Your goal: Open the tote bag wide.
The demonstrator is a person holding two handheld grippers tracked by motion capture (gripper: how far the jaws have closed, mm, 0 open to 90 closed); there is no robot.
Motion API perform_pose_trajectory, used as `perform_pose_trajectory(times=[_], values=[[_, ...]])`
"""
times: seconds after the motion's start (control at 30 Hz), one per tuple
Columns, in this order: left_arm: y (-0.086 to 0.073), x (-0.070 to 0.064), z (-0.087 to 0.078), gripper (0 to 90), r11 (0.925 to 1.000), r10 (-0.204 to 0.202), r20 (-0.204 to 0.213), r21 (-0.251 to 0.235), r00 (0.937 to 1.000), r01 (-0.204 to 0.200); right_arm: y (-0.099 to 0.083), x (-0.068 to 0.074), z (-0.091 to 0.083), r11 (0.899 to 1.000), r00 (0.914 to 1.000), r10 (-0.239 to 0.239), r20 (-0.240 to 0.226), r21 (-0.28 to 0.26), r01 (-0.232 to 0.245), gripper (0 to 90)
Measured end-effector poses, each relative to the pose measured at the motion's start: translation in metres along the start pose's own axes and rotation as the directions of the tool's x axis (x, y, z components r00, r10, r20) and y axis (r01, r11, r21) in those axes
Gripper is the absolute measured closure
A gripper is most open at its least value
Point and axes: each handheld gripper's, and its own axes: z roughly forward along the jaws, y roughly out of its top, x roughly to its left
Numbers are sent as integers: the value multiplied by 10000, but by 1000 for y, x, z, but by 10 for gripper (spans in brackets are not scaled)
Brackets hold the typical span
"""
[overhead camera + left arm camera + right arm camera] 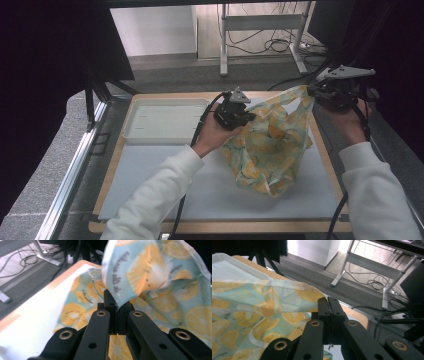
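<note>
Lemon-print bag (267, 145) stretched between both clamped tongs

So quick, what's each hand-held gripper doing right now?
Left hand-held gripper: closed on the bag.
Right hand-held gripper: closed on the bag's edge.

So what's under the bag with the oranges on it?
The orange-print bag hangs from both grippers, its bottom on the white mat. Whatever lies beneath its folds is hidden.
</note>
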Motion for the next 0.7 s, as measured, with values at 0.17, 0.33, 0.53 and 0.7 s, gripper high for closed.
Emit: perform_pose_trajectory(times=[0.17,0.33,0.53,0.7], values=[[11,11,5,900,10000,-52,-383,17,9993,53,2,-7,15,9996,9995,-151,291,227,144,889],[19,24,16,900,9997,-50,-797,232,9968,68,1,-13,30,9993,9990,-81,444,363,65,889],[14,44,40,899,9966,-486,-1026,605,9935,550,-10,-20,63,9964,9986,-90,526,844,45,889],[3,55,53,899,9919,-805,-1033,896,9914,898,-27,-20,88,9923,9994,62,337,1231,-103,889]])
